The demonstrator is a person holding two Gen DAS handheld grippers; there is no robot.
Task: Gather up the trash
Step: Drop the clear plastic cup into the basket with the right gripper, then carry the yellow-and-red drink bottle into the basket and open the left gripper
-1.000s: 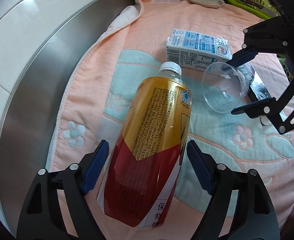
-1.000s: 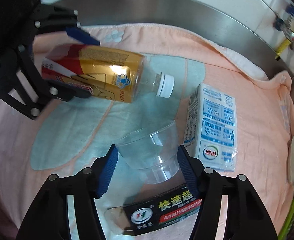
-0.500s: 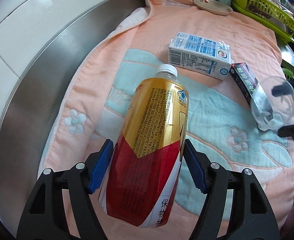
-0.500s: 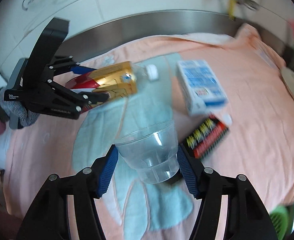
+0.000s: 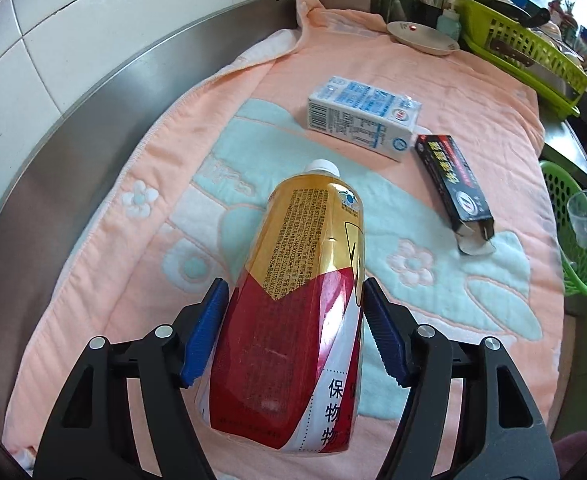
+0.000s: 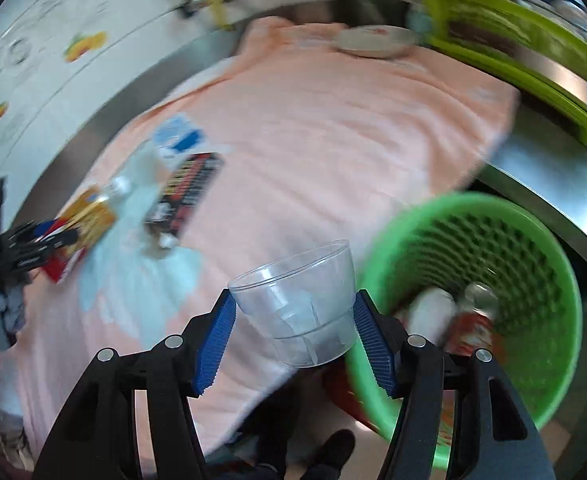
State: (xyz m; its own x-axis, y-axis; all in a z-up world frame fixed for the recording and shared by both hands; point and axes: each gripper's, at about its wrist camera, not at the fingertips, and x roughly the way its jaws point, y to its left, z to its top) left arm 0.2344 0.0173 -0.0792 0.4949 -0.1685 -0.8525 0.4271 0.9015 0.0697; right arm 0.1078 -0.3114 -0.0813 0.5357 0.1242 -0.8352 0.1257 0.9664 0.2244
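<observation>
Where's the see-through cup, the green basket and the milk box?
clear plastic cup (image 6: 297, 316): right wrist view, on its side wall between the jaws.
green basket (image 6: 549, 264): right wrist view, on its inner mesh wall.
milk carton (image 5: 363, 116): left wrist view, on its printed top face.

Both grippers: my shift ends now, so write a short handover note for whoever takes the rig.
Left gripper: jaws shut on the drink bottle, above the pink towel.
Right gripper: jaws shut on the clear plastic cup, beside the green basket, not yet dropped.
Done: some trash already lies in the basket.
Left: drop the cup, bin the bottle, then collect the milk carton and the black box from the towel.
</observation>
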